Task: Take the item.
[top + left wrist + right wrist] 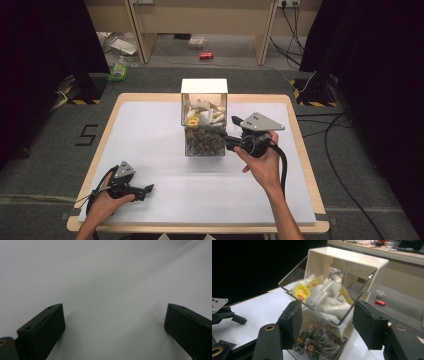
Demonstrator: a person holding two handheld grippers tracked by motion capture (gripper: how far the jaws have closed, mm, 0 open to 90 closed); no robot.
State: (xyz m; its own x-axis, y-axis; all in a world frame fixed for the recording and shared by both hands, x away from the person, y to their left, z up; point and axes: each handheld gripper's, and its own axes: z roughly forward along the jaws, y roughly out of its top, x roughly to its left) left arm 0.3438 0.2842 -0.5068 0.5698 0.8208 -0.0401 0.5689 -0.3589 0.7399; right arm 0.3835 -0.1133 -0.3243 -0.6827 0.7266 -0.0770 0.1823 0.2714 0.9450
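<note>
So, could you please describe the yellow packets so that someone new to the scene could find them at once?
Start at the white table and find the clear bin at its far middle, by the right gripper. Its upper compartment holds white sachets; the yellow packets lie among them. Their yellow colour sets them apart from the white sachets and from the dark tea bags in the lower compartment.

Grey carpet floor (45, 165), black curtains (40, 50)

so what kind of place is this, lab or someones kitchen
Most likely a lab or recording studio, not a kitchen: black curtains flank the white-covered table, cables trail over grey carpet, and hazard-taped stand bases sit beside it.
</note>
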